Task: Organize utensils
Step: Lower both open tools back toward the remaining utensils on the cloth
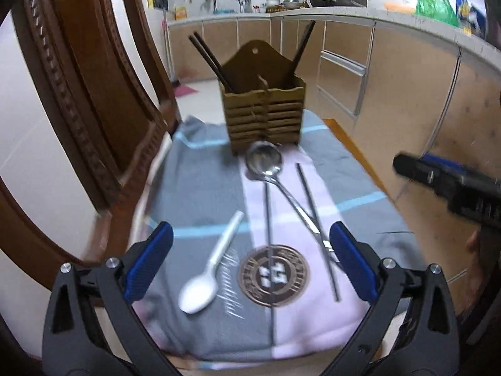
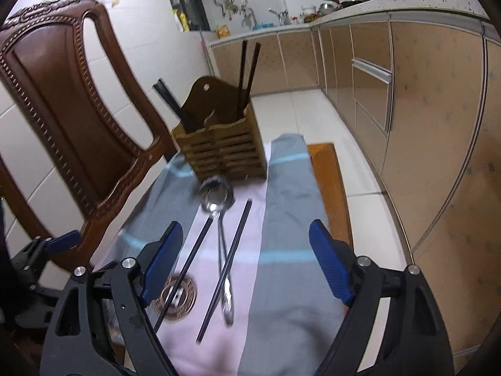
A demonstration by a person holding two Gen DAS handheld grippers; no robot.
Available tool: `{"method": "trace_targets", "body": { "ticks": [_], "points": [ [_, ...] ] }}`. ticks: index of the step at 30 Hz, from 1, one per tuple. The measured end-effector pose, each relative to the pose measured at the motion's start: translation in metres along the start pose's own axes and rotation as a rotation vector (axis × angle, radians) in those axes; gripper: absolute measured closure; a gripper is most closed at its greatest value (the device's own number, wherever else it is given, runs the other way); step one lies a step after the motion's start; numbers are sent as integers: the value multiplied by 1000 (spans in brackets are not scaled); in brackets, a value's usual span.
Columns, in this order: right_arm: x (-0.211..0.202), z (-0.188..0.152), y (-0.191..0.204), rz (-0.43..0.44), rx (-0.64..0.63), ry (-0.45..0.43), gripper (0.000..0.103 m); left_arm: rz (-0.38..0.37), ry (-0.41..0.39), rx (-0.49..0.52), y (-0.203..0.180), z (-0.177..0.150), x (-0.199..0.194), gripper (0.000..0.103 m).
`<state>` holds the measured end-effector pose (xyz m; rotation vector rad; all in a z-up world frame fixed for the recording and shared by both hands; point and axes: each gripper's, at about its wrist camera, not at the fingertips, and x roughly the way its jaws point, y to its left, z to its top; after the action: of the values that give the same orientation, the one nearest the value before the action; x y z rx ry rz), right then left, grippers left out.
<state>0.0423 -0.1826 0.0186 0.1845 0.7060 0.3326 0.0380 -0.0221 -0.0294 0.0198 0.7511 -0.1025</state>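
Observation:
A wooden utensil holder [image 1: 263,112] [image 2: 222,150] stands at the far end of a grey and pink cloth [image 1: 200,194] [image 2: 291,219], with dark chopsticks leaning in both of its compartments. On the cloth lie a white plastic spoon [image 1: 206,269], a metal ladle [image 1: 266,159] [image 2: 216,194] and two loose dark chopsticks [image 1: 268,250] [image 1: 316,228] [image 2: 188,266] [image 2: 231,257]. My left gripper [image 1: 250,228] hovers open above the spoon and the near chopstick, its pads touching nothing. My right gripper [image 2: 247,227] is open over the ladle handle and chopsticks, holding nothing.
A carved wooden chair back [image 1: 78,94] [image 2: 62,94] rises close on the left. Kitchen cabinets [image 1: 375,62] [image 2: 422,94] run along the right, under a counter with pots. An orange wooden surface [image 2: 328,181] shows beside the cloth's right edge. White floor tiles lie beyond.

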Motion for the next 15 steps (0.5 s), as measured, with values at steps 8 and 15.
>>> {"method": "trace_targets", "body": {
  "ticks": [8, 15],
  "points": [
    [-11, -22, 9, -31, -15, 48, 22, -28, 18, 8, -14, -9, -14, 4],
    [-16, -25, 2, -47, -5, 49, 22, -32, 24, 9, -13, -8, -13, 4]
  ]
}}
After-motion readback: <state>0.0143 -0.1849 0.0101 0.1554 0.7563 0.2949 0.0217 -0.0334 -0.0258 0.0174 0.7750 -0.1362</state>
